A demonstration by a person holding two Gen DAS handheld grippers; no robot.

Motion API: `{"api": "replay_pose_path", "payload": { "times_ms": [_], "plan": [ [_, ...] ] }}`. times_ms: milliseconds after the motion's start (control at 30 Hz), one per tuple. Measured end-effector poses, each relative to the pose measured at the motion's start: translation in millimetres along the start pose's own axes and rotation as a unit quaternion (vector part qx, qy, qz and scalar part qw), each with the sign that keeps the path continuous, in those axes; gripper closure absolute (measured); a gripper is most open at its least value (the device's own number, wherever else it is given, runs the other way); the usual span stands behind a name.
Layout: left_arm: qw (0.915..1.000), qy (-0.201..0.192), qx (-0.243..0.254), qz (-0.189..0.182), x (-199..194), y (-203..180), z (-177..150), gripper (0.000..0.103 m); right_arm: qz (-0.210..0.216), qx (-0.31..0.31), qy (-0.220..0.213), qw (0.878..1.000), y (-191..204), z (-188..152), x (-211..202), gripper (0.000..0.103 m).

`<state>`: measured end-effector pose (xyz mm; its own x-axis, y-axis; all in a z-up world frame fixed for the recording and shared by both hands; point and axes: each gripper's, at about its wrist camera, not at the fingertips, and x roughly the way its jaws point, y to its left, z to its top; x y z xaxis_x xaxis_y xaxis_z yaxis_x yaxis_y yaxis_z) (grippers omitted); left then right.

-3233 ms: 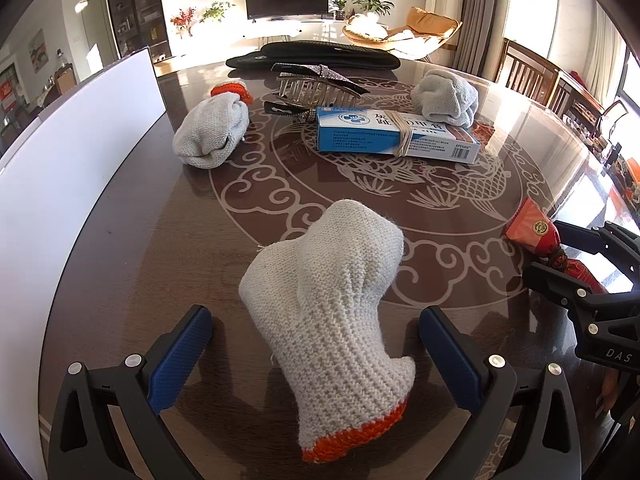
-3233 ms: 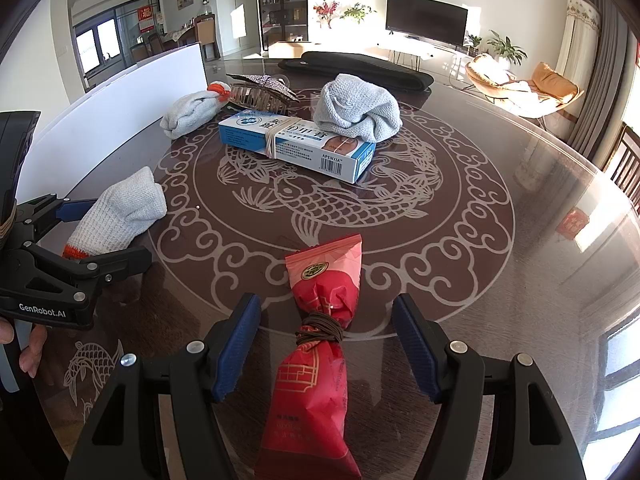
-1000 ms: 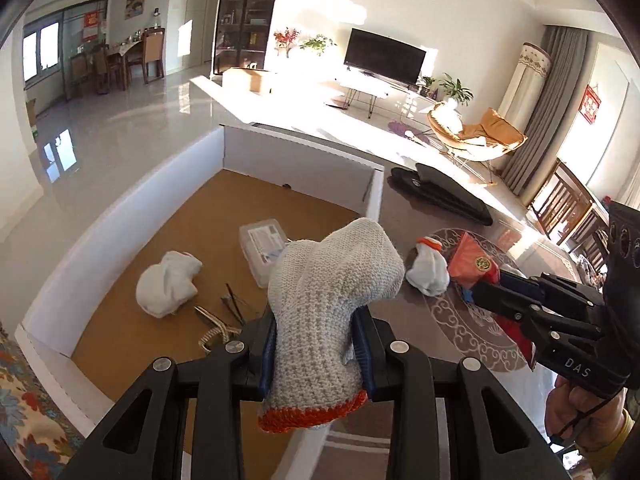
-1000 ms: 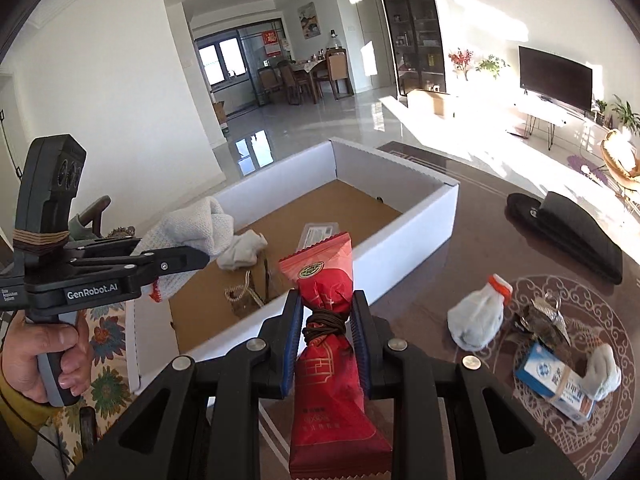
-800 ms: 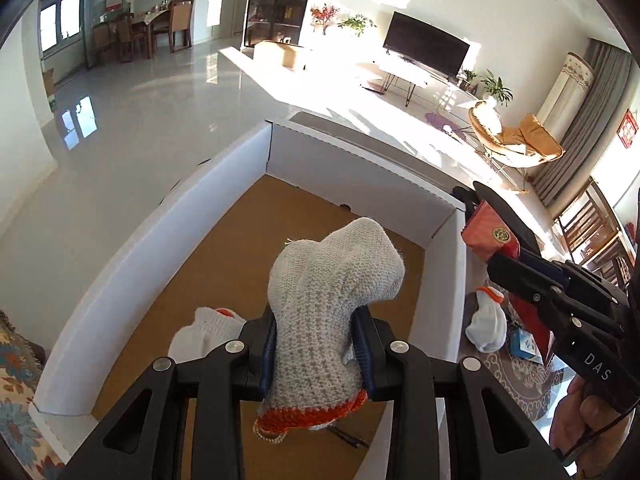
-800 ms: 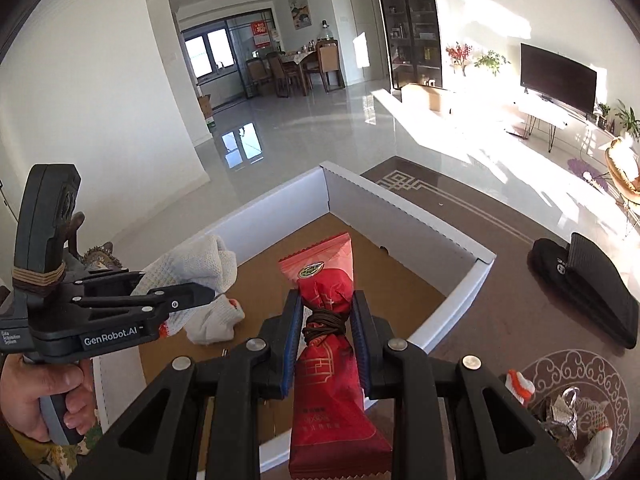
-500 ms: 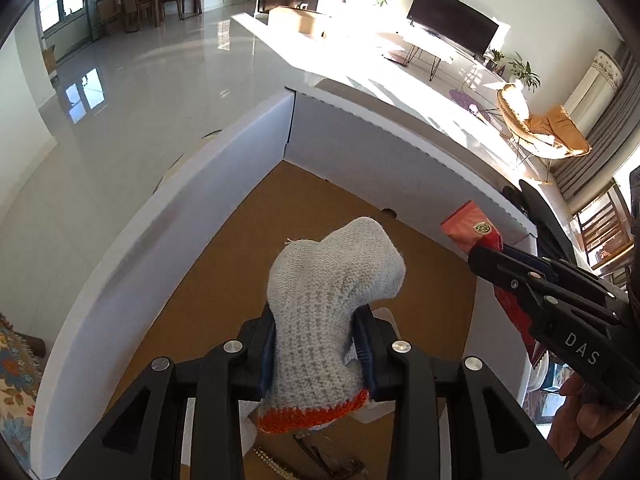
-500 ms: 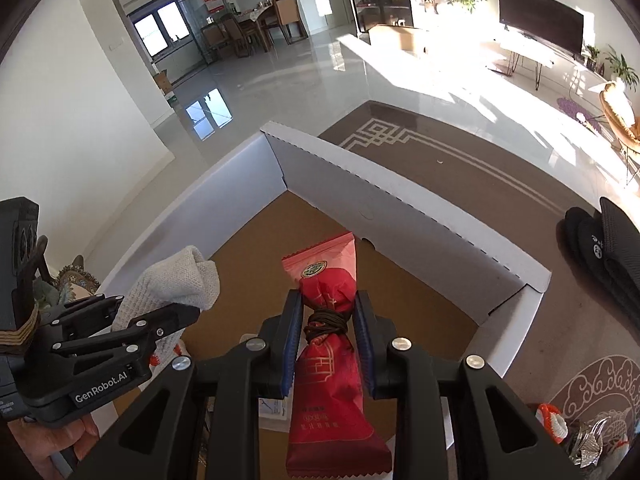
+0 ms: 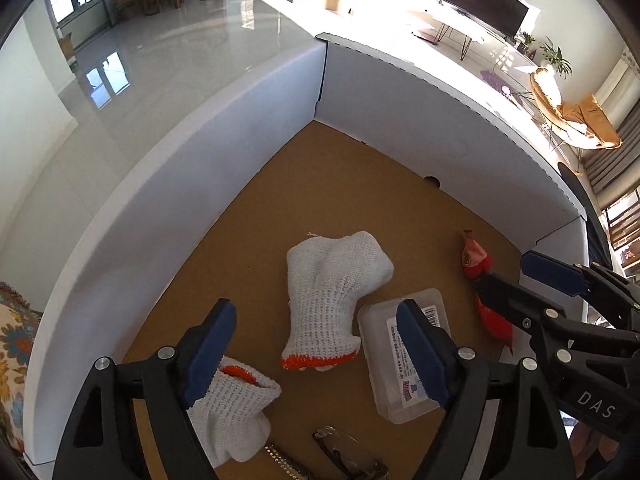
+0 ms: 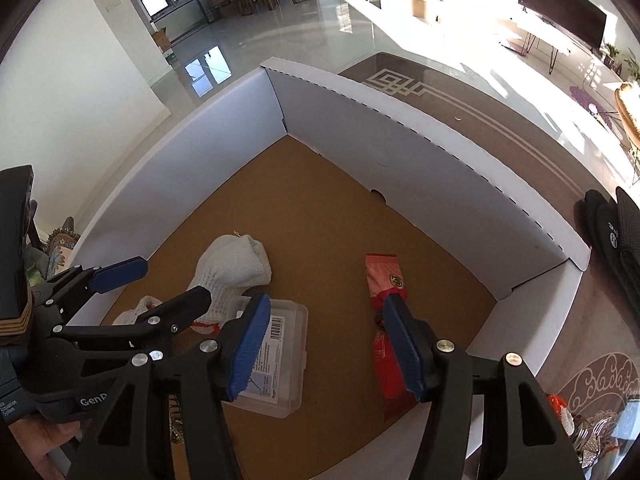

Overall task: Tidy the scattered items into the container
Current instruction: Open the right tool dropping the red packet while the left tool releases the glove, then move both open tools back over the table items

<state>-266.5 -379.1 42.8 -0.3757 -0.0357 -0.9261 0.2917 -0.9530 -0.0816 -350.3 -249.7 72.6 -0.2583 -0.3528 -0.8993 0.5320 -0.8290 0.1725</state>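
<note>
- The left hand-held gripper (image 9: 316, 354) hangs over the white cardboard container (image 9: 224, 128) with its blue pads spreading apart and nothing between them; half a second ago they were clamped on the knitted glove.
- That glove (image 9: 334, 292) now lies flat on the container's brown floor, orange cuff toward 6 o'clock, its lower right edge touching the clear plastic case (image 9: 404, 360) at its 4 o'clock.
- The right hand-held gripper (image 10: 324, 346) is likewise opening and empty, where a moment ago it pinched the red snack packet.
- The red packet (image 10: 384, 280) rests on the floor below it, its long axis running 12 to 6 o'clock, well clear of the far wall; the right pad hides its middle.
- A second rolled glove (image 9: 236, 404) and a pair of glasses (image 9: 344, 452) sit at 7 and 6 o'clock in the left wrist view, already inside.
- Judged from this, both carried items are delivered, so this double drop is done.
- More clutter shows on the table (image 10: 592, 380) outside the container at 4 o'clock in the right wrist view, so the tidying looks unfinished; both hands would need to go back there.
</note>
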Motion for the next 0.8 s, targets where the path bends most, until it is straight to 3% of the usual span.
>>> {"api": "replay_pose_path", "payload": {
  "times_ms": [267,400,500,633,733,800],
  "plan": [
    [0.9996,-0.012,-0.026,0.005,-16.4,0.7,-19.4,0.021,0.013,0.004,-0.023,1.000,-4.7,-15.7,-26.6,0.043],
    [0.9979,-0.062,-0.020,0.002,-57.5,-13.8,-48.9,0.021,0.016,-0.003,-0.071,0.997,-17.5,-49.6,-73.8,0.043],
    [0.9946,-0.099,0.018,-0.024,-95.8,-49.4,-79.3,0.021,0.016,0.000,-0.116,0.993,-39.6,-99.1,-113.8,0.043],
    [0.9876,-0.104,0.073,-0.093,-125.5,-117.4,-130.6,0.021,0.002,0.039,-0.159,0.986,-88.2,-193.7,-157.4,0.043],
    [0.9794,-0.086,0.116,-0.141,-120.7,-176.5,-177.5,0.007,-0.047,0.053,-0.166,0.984,-128.1,-277.9,-178.4,0.043],
    [0.9738,-0.065,0.144,-0.164,-101.7,-214.8,-211.5,0.005,-0.097,0.058,-0.156,0.981,-150.6,-329.6,-180.8,0.043]
  ]
}}
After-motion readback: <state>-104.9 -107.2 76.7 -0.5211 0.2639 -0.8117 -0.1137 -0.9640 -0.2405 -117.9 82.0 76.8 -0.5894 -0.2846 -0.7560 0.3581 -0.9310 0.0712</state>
